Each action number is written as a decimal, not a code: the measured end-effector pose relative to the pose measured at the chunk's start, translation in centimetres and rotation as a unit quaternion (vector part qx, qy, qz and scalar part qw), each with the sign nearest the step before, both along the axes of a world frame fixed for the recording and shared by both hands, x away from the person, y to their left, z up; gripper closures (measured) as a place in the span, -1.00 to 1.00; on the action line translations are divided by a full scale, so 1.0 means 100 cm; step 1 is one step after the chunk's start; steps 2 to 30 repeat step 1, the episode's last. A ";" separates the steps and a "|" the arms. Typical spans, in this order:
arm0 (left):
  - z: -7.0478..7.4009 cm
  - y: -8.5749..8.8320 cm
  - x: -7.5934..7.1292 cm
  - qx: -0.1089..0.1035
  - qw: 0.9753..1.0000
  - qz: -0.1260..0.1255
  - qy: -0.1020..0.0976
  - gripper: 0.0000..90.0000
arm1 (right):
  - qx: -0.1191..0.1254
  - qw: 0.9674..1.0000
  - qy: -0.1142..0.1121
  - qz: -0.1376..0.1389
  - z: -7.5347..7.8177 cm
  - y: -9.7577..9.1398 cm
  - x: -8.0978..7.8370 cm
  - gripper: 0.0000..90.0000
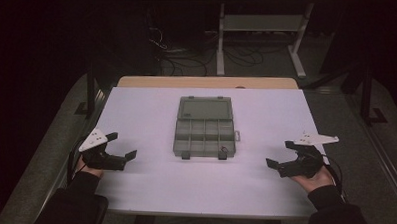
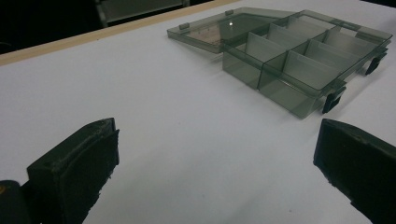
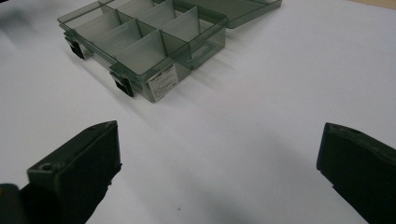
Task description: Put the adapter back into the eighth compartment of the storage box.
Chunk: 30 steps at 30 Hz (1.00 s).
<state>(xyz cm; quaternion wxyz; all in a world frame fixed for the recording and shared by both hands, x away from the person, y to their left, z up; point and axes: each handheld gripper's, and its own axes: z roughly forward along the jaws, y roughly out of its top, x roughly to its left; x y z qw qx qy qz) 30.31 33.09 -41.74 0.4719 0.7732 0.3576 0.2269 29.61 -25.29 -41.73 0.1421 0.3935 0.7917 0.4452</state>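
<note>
A smoky transparent compartment box (image 1: 205,130) lies open in the middle of the white table (image 1: 149,185), its lid (image 1: 205,109) folded flat toward the far side. Dividers split its tray into several cells, and a small dark item (image 1: 223,151) sits in the near right cell. My left gripper (image 1: 121,145) rests near the table's left edge, jaws wide open and nothing between them. My right gripper (image 1: 281,154) rests near the right edge, also open and holding nothing. The box (image 2: 306,58) lies ahead and to the right in the left gripper view. In the right gripper view the box (image 3: 144,42) lies ahead to the left.
The white sheet covers a wooden tabletop (image 1: 207,82) whose far edge shows behind it. Beyond stand a metal frame with legs (image 1: 221,43) and loose cables (image 1: 173,53) on a dark floor. Two black latches (image 1: 186,155) stick out from the box's near side.
</note>
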 end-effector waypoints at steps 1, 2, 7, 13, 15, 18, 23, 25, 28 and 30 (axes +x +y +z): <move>0.000 0.000 0.000 0.000 1.000 0.000 0.000 -1.00 | 0.000 1.000 0.000 0.000 0.000 0.000 0.000 -1.00; 0.000 0.000 0.000 0.000 1.000 0.000 0.000 -1.00 | 0.000 1.000 0.000 0.000 0.000 0.000 0.000 -1.00; 0.000 0.000 0.000 0.000 1.000 0.000 0.000 -1.00 | 0.000 1.000 0.000 0.000 0.000 0.000 0.000 -1.00; 0.000 0.000 0.000 0.000 1.000 0.000 0.000 -1.00 | 0.000 1.000 0.000 0.000 0.000 0.000 0.000 -1.00; 0.000 0.000 0.000 0.000 1.000 0.000 0.000 -1.00 | 0.000 1.000 0.000 0.000 0.000 0.000 0.000 -1.00; 0.000 0.000 0.000 0.000 1.000 0.000 0.000 -1.00 | 0.000 1.000 0.000 0.000 0.000 0.000 0.000 -1.00; 0.000 0.000 0.000 0.000 1.000 0.000 0.000 -1.00 | 0.000 1.000 0.000 0.000 0.000 0.000 0.000 -1.00; 0.000 0.000 0.000 0.000 1.000 0.000 0.000 -1.00 | 0.000 1.000 0.000 0.000 0.000 0.000 0.000 -1.00; 0.000 0.000 0.000 0.000 1.000 0.000 0.000 -1.00 | 0.000 1.000 0.000 0.000 0.000 0.000 0.000 -1.00; 0.000 0.000 0.000 0.000 1.000 0.000 0.000 -1.00 | 0.000 1.000 0.000 0.000 0.000 0.000 0.000 -1.00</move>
